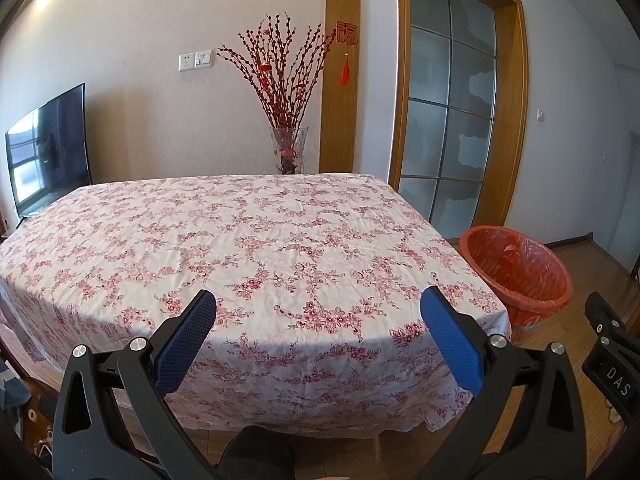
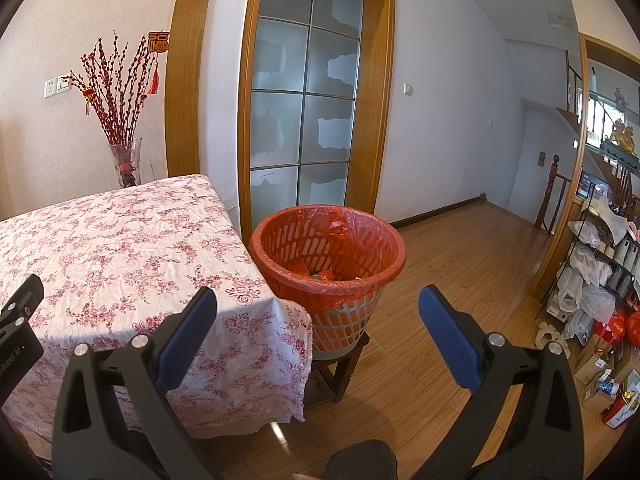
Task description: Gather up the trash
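The trash basket [image 2: 327, 264], a slotted pale plastic tub lined with a red bag, stands on a low dark wooden stool [image 2: 334, 372] on the wood floor [image 2: 460, 248], right beside the right corner of the bench [image 2: 120, 240]; from the left wrist view we see it [image 1: 516, 276] at the bench's right edge. Down inside the liner we make out a few pieces of trash [image 2: 320, 274], orange and greenish, too small to name. The bench [image 1: 240, 248] wears a white cloth printed with pink flowers, and its hem hangs touching or nearly touching the basket's side. We hold our right gripper [image 2: 318, 310] above the bench corner and the floor with its blue-padded fingers spread wide and nothing between them, pointing toward the basket. Our left gripper [image 1: 318, 312] hovers over the near edge of the bench, likewise spread wide and bare. Behind the bench a glass vase of red branches [image 1: 286, 120] stands against the wall, with a red knot ornament [image 1: 346, 50] hanging on the wooden frame beside it. A television [image 1: 48, 152] sits at the far left, and a frosted glass door [image 2: 304, 92] stands behind the basket. At the far right a wire rack [image 2: 600, 272] holds bags and boxes.
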